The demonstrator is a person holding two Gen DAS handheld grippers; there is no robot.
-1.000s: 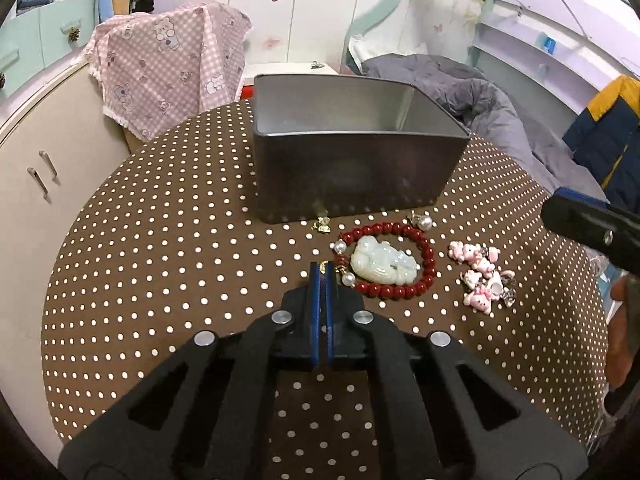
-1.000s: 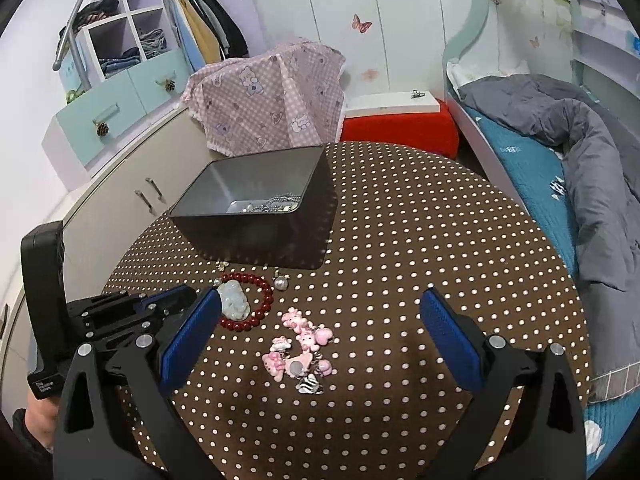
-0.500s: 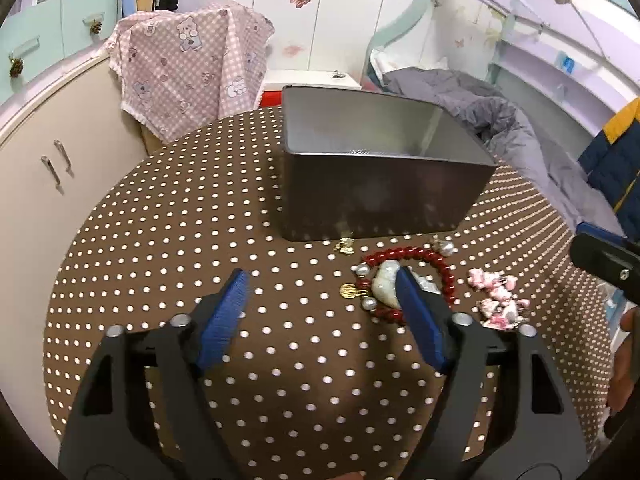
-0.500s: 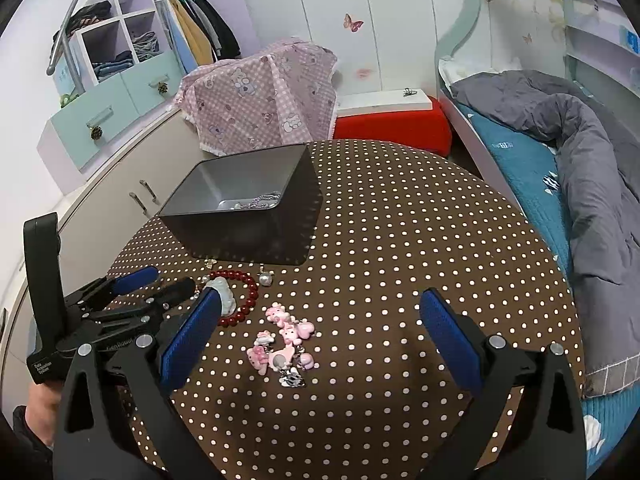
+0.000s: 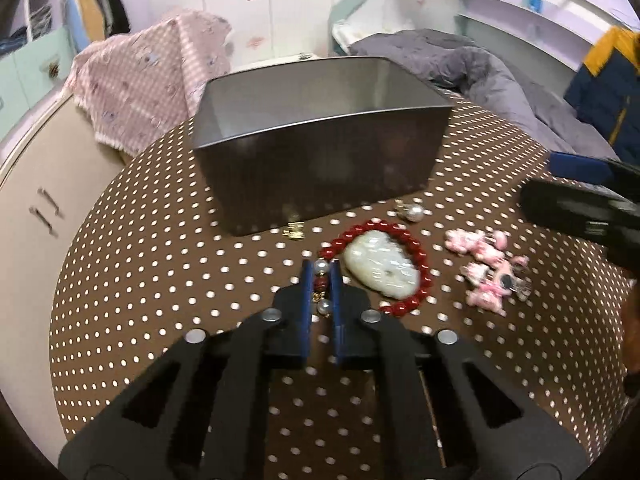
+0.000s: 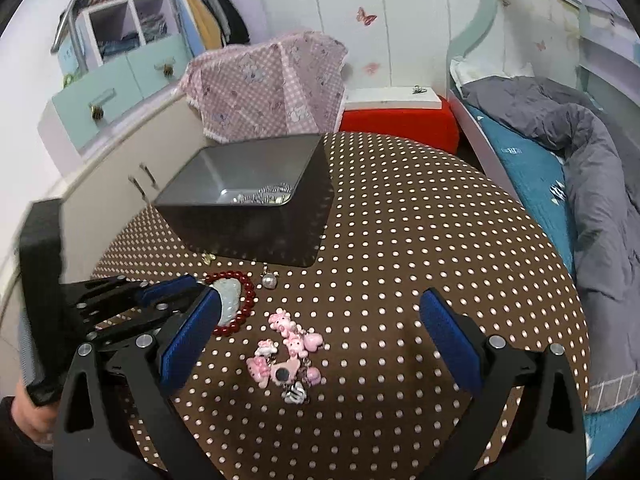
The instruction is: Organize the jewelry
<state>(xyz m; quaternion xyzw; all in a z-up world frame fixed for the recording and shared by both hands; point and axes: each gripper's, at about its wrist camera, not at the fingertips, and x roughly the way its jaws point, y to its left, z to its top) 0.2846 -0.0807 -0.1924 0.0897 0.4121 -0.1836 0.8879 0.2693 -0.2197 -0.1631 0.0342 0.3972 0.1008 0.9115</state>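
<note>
— What is under my tongs?
— A round table in brown cloth with white dots (image 6: 400, 216).
— And on it?
— A dark grey metal box (image 6: 248, 216), a red bead bracelet (image 5: 416, 256) around a pale jade pendant (image 5: 380, 268), a pearl earring (image 6: 269, 280), and pink cartoon charms (image 6: 288, 352).
</note>
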